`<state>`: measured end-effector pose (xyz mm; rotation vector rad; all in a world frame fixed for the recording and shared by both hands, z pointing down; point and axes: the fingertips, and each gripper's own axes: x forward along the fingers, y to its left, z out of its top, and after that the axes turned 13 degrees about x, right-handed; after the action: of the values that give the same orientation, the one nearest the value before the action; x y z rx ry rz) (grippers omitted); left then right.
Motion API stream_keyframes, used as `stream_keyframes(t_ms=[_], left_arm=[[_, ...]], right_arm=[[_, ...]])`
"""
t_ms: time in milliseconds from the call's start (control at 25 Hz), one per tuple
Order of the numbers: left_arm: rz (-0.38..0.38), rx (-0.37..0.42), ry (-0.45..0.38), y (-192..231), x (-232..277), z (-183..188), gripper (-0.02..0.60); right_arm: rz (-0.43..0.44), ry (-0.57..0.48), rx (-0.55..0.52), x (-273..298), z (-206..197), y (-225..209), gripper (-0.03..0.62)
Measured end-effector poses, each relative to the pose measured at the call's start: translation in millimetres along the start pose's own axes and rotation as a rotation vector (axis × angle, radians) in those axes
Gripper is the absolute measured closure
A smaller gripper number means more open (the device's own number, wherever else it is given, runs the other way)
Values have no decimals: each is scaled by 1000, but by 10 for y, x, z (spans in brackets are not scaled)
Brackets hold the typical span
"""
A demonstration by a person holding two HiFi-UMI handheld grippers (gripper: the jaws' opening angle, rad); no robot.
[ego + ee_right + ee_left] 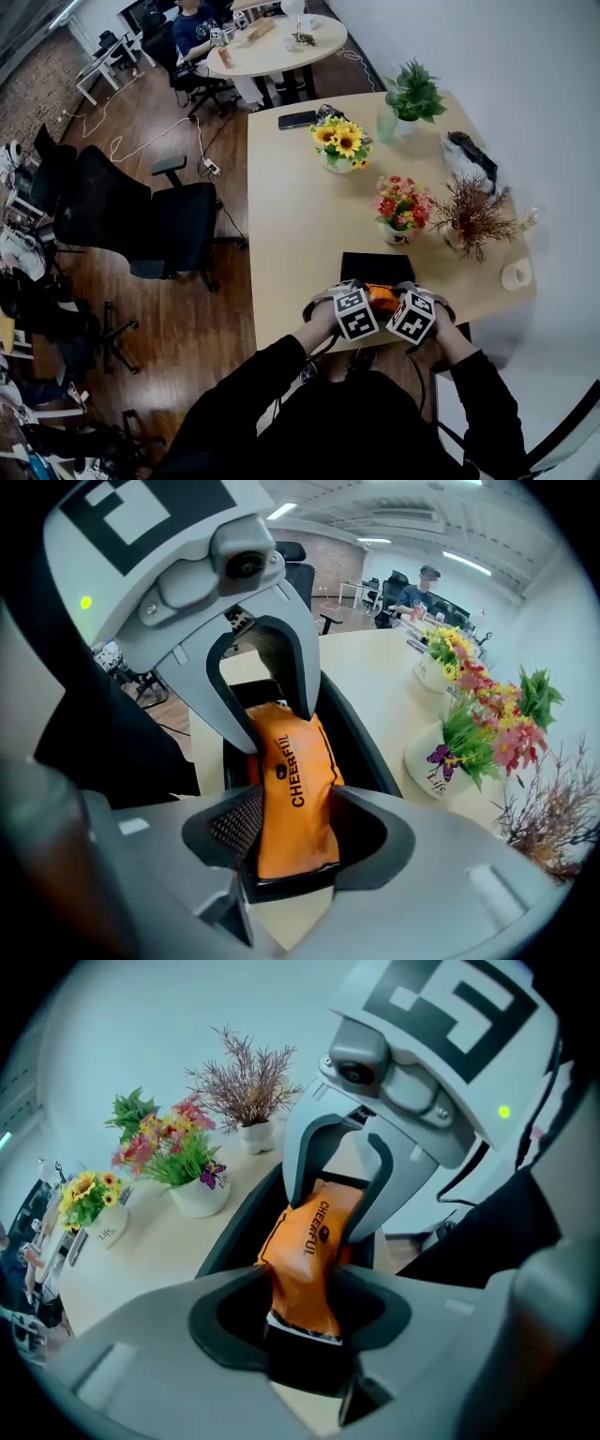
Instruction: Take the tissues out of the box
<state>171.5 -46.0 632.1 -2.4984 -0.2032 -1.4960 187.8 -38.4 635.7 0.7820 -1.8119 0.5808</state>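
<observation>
Orange tissue pack (305,1251) with black lettering, black box (375,267), pale wooden table (291,206).

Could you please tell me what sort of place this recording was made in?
Most likely a shared office or meeting area: black swivel office chairs stand on a wood floor, a person sits at a round table farther back, and the near wooden table carries potted flowers.
</observation>
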Motion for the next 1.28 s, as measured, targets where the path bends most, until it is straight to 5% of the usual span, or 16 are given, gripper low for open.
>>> stream_keyframes(t_ms=[600,1280], left_arm=[[257,42,-64,217,-1106,122,418],[427,-147,25,-15,-1973,-963,420]], right_arm=[[-193,-151,-150,-959,696,144,384],[-104,-231,-408,-810,1711,1077,398]])
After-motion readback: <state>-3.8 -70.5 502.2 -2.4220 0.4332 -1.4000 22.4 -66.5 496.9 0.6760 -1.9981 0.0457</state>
